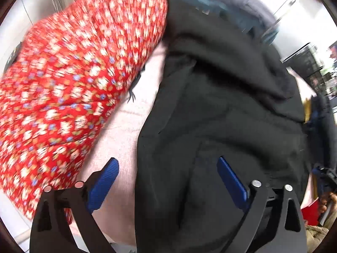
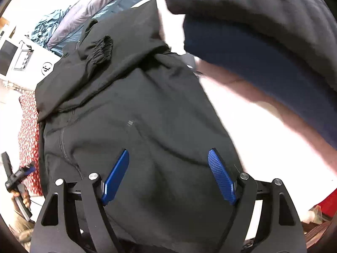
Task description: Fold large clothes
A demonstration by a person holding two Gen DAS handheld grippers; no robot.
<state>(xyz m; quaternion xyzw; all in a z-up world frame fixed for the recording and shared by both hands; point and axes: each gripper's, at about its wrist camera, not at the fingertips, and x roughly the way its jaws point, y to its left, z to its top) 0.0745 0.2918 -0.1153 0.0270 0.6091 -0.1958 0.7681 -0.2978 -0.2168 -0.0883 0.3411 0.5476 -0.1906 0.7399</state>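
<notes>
A large black jacket (image 1: 221,105) lies spread on a pale pink bed surface (image 1: 126,130), with folds across it. My left gripper (image 1: 167,160) hangs open over the jacket's left edge, one blue pad above the pink surface and the other above the black cloth, gripping nothing. In the right wrist view the jacket (image 2: 137,105) fills the middle, and an elastic sleeve cuff (image 2: 101,50) lies folded onto its upper part. My right gripper (image 2: 168,151) stands open just above the jacket's lower part with nothing pinched between its pads.
A red floral cloth (image 1: 73,84) lies left of the jacket, seen also as the red floral cloth (image 2: 29,137). Teal and grey garments (image 2: 69,25) are piled beyond it. A dark blue and grey garment pile (image 2: 252,52) lies to the right. A hand (image 2: 23,196) shows at the left edge.
</notes>
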